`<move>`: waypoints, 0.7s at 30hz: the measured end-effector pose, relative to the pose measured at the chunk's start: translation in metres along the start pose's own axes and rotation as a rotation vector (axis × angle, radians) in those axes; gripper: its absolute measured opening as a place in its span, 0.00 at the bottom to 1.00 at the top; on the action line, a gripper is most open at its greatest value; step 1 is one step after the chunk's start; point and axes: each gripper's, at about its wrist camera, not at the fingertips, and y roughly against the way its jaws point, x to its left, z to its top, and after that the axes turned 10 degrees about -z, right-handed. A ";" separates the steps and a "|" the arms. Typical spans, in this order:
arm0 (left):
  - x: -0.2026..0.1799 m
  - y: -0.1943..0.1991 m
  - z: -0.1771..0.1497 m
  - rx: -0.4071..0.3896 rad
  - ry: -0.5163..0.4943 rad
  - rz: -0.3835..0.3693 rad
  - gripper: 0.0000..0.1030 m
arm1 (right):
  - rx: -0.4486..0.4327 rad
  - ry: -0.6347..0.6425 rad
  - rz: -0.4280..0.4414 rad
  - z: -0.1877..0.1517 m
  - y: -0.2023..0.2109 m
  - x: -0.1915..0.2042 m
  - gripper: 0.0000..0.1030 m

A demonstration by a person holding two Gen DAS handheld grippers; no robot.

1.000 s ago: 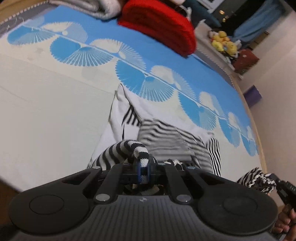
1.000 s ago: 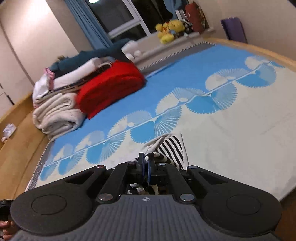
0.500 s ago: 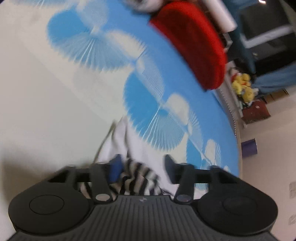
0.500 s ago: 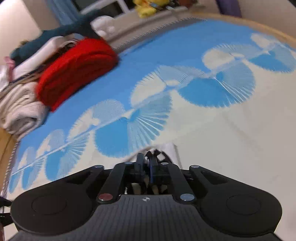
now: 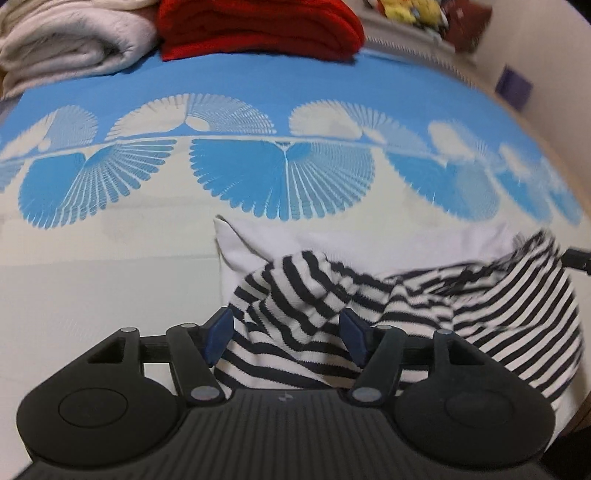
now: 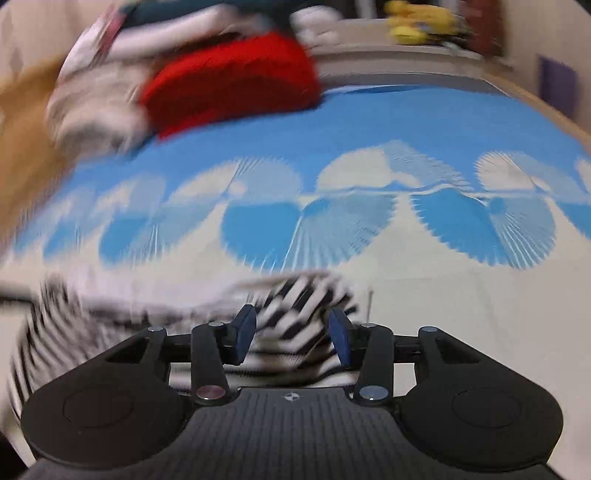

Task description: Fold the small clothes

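A small black-and-white striped garment (image 5: 388, 295) with a plain white part (image 5: 251, 243) lies bunched on the blue and cream blanket (image 5: 110, 280). My left gripper (image 5: 286, 330) is open, its blue pads (image 5: 219, 328) standing either side of a striped fold without pinching it. In the right wrist view the same striped garment (image 6: 291, 314) is blurred by motion. My right gripper (image 6: 291, 334) is open too, with striped cloth lying between its pads (image 6: 338, 334).
A folded red blanket (image 5: 258, 26) and a rolled cream blanket (image 5: 70, 44) sit at the far edge of the bed. Yellow plush toys (image 6: 417, 18) stand on a ledge behind. A purple object (image 5: 513, 86) is at the far right.
Both grippers have opened and let go of the striped cloth, the left first. The garment now lies bunched in front of them. Both cameras have swung to face the far edge.
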 end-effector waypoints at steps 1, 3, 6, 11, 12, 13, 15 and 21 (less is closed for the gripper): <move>-0.004 -0.004 -0.001 0.013 -0.018 0.003 0.67 | 0.004 0.038 -0.007 -0.001 -0.002 0.008 0.47; -0.009 -0.012 0.001 0.023 -0.041 0.017 0.67 | 0.011 0.099 -0.056 -0.001 -0.010 0.020 0.47; -0.013 -0.020 0.004 0.011 -0.071 0.035 0.67 | 0.021 0.198 -0.146 -0.003 -0.026 0.037 0.45; -0.012 -0.030 0.013 -0.002 -0.134 0.060 0.46 | -0.024 0.253 -0.178 0.005 -0.038 0.048 0.04; -0.009 -0.030 0.015 0.001 -0.142 0.043 0.31 | -0.044 0.227 -0.178 0.010 -0.037 0.046 0.03; -0.005 -0.028 0.019 -0.007 -0.138 0.021 0.06 | -0.088 0.194 -0.190 0.016 -0.033 0.044 0.03; 0.008 -0.015 0.029 -0.100 -0.087 0.006 0.04 | -0.173 0.087 -0.194 0.033 -0.023 0.036 0.02; 0.037 0.004 0.056 -0.306 0.115 0.011 0.04 | -0.276 0.015 -0.213 0.060 -0.022 0.043 0.03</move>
